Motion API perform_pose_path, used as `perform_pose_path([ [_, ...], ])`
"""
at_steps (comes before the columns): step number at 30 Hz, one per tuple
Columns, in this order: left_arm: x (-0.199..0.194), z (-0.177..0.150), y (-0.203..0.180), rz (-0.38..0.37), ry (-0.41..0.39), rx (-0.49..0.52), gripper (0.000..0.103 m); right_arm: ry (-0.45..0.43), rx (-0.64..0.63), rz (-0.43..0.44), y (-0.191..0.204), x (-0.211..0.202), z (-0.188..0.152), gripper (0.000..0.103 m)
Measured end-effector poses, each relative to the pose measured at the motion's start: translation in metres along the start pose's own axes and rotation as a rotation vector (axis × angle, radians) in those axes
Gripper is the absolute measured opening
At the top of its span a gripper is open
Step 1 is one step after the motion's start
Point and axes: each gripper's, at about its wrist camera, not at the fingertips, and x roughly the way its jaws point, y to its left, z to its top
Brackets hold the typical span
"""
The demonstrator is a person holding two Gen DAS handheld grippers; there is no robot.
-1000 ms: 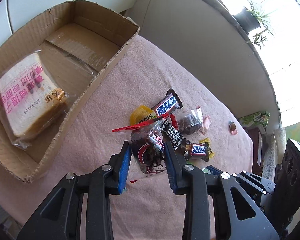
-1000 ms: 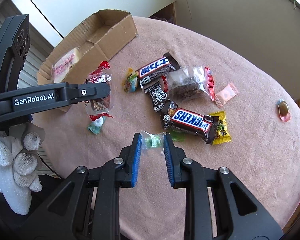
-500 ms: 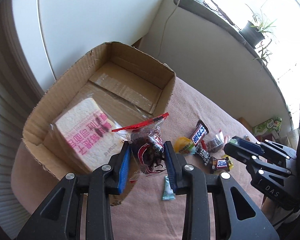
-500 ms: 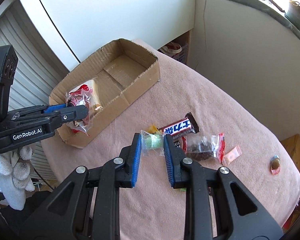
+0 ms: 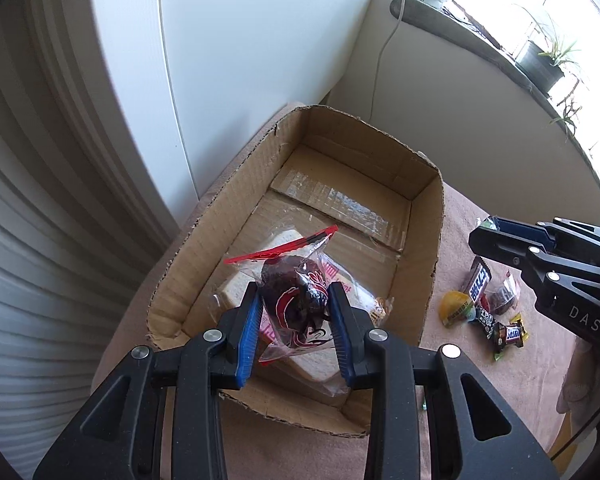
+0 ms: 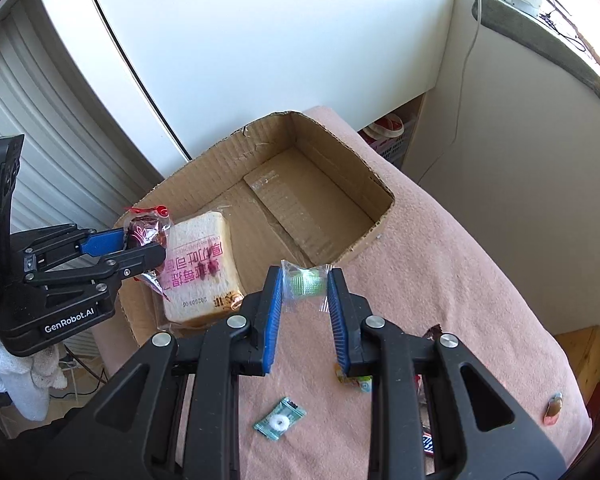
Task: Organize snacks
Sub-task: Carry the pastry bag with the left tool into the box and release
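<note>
The left gripper (image 5: pixel 296 304) pinches a red-sealed snack bag (image 5: pixel 296 300) over the cardboard box (image 5: pixel 428 280) (bread inside); the right gripper (image 6: pixel 304 284) clamps a green candy (image 6: pixel 305 283) beside the box's near edge.

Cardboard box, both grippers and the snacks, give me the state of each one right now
Cardboard box: open-topped, on the pink cloth.
Bread pack: lying inside the box.
Left gripper: shut on the dark red snack bag, above the box.
Right gripper: shut on the green candy.
Teal mint packet: loose on the cloth.
</note>
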Motion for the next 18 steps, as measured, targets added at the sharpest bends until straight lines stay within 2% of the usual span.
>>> perform_pose_path([
  [18,0.008,0.003,0.008,0.015,0.009,0.000,0.034,0.045,-0.042,0.027,0.021,0.028,0.019,0.024],
])
